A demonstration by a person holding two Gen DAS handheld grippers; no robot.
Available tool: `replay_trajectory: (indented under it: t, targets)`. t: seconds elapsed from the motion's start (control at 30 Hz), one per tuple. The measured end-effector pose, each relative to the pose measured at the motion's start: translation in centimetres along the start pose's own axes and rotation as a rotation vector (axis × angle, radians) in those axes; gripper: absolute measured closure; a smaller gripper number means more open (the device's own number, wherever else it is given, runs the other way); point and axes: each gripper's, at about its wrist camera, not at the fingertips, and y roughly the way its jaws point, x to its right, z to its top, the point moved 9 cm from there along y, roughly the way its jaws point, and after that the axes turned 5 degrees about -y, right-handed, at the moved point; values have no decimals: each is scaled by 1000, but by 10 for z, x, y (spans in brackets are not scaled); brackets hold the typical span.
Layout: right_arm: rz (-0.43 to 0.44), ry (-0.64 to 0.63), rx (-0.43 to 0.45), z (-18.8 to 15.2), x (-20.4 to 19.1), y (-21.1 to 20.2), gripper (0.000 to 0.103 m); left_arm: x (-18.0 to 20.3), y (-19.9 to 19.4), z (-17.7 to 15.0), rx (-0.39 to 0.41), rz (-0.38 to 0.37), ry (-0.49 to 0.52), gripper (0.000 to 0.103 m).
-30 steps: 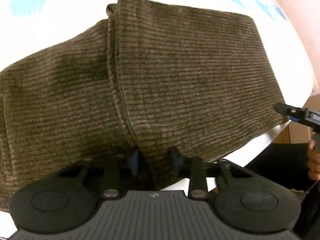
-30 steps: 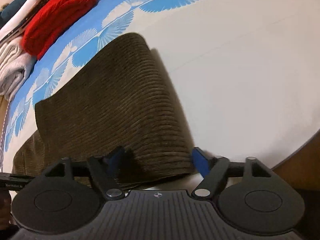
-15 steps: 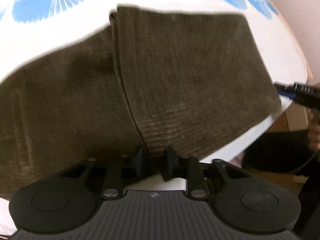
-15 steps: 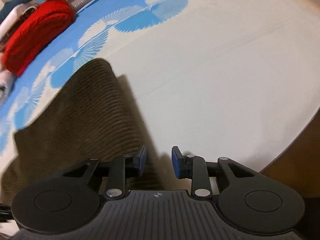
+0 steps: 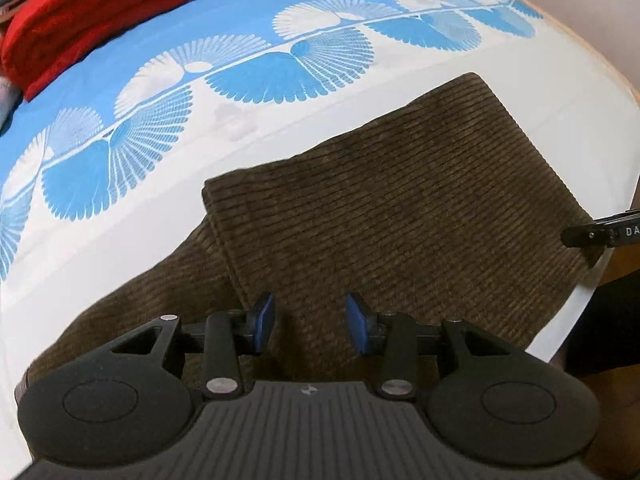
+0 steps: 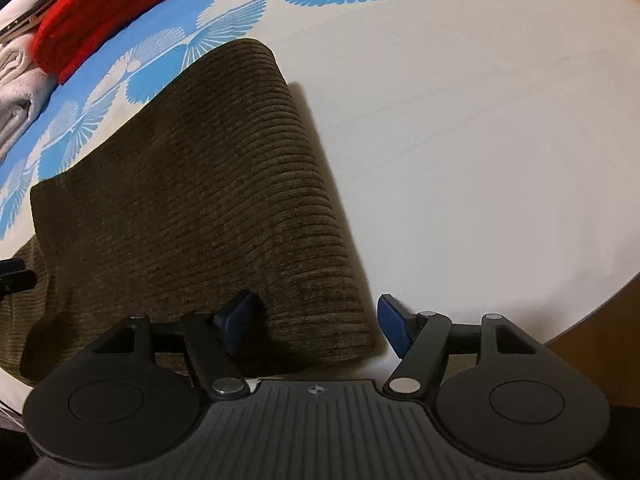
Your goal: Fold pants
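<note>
The brown corduroy pants (image 5: 400,208) lie folded on the white and blue cloth, one layer doubled over another. They also fill the left of the right wrist view (image 6: 208,200). My left gripper (image 5: 310,322) is open and empty, hovering over the near edge of the pants. My right gripper (image 6: 316,320) is open and empty, its jaws standing on either side of the folded right end near the table edge. The right gripper's tip shows at the right edge of the left wrist view (image 5: 592,236).
A folded red garment (image 5: 92,12) lies at the far left, also in the right wrist view (image 6: 108,4), with pale folded clothes (image 6: 16,96) beside it. The cloth (image 6: 480,140) covers the table; its edge (image 6: 592,316) curves at right.
Both grippers have opened and let go of the pants. The left gripper pulled back and up, so more of the cloth and the red garment shows.
</note>
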Motion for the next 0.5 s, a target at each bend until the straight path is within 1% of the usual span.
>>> replay_trajectory:
  t: [0.3,0.37,0.43,0.47,0.5]
  targets:
    - [23,-13,1,-5,0,-3,33,4,11,9,-2,12,6,59]
    - [35,-19,-4,-6,-2,-2,33,2,11,15,12,22,-8,65]
    - [47,-23,-11,-6,-4,-1,32,-6,11,24,38,53,-47,82]
    - [46,-27,-11,-6,-4,-1,32,-11,10,29,53,58,-71,88]
    - [48,-27,-12,-6,-4,-1,32,-17,11,34,62,65,-97,98]
